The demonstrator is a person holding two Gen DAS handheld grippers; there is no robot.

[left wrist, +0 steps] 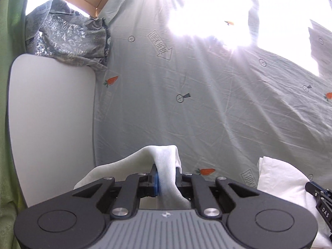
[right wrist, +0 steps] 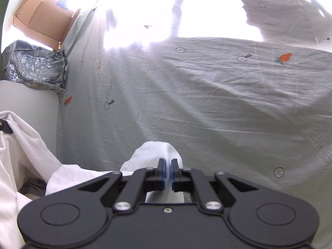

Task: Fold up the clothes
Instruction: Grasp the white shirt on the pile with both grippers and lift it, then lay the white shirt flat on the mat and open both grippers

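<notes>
A white garment (left wrist: 164, 157) is pinched in my left gripper (left wrist: 167, 173), whose blue pads are shut on a thick fold of it. More of the same white cloth (left wrist: 282, 178) bunches at the lower right, beside part of the other gripper (left wrist: 319, 195). In the right wrist view my right gripper (right wrist: 167, 167) is shut on another fold of the white garment (right wrist: 153, 151), which hangs away to the lower left (right wrist: 27, 145). Both grippers are raised above the pale grey-green bed sheet (left wrist: 207, 108) printed with carrots and arrows.
A crumpled grey patterned garment (left wrist: 68, 39) lies at the far left of the sheet, with an open cardboard box (right wrist: 43, 18) behind it. A white rounded board (left wrist: 51, 112) borders the sheet on the left. Strong glare washes out the far side.
</notes>
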